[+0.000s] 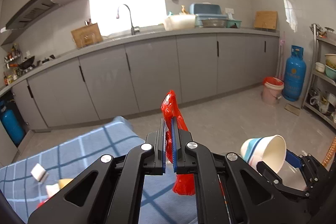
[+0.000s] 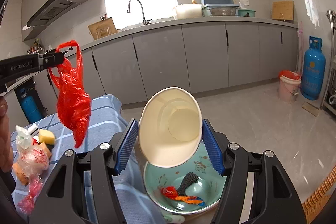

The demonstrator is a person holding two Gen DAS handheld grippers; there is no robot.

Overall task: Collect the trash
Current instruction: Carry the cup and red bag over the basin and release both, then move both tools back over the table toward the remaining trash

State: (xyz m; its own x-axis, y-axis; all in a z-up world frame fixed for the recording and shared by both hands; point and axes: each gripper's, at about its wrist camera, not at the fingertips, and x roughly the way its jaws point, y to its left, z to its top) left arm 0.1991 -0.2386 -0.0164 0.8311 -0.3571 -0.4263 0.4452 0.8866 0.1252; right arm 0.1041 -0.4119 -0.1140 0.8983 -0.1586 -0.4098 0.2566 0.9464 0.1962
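My left gripper [image 1: 168, 129] is shut on a crumpled red plastic bag [image 1: 175, 117] and holds it in the air above the blue checked tablecloth [image 1: 84, 150]; the bag also shows hanging in the right wrist view [image 2: 72, 102]. My right gripper [image 2: 170, 129] is shut on a white paper cup [image 2: 170, 127], tilted with its mouth toward the camera, right above a teal bin [image 2: 201, 163] that holds a few wrappers [image 2: 182, 194]. The cup shows in the left wrist view too [image 1: 266, 150].
More trash lies on the cloth at the left: a clear bag [image 2: 31, 159], a yellow sponge [image 2: 46, 136], a white piece [image 1: 38, 172]. Grey cabinets [image 1: 155, 72] run along the back. A pink bucket [image 2: 288, 85] and a blue gas cylinder [image 2: 313, 70] stand at the right.
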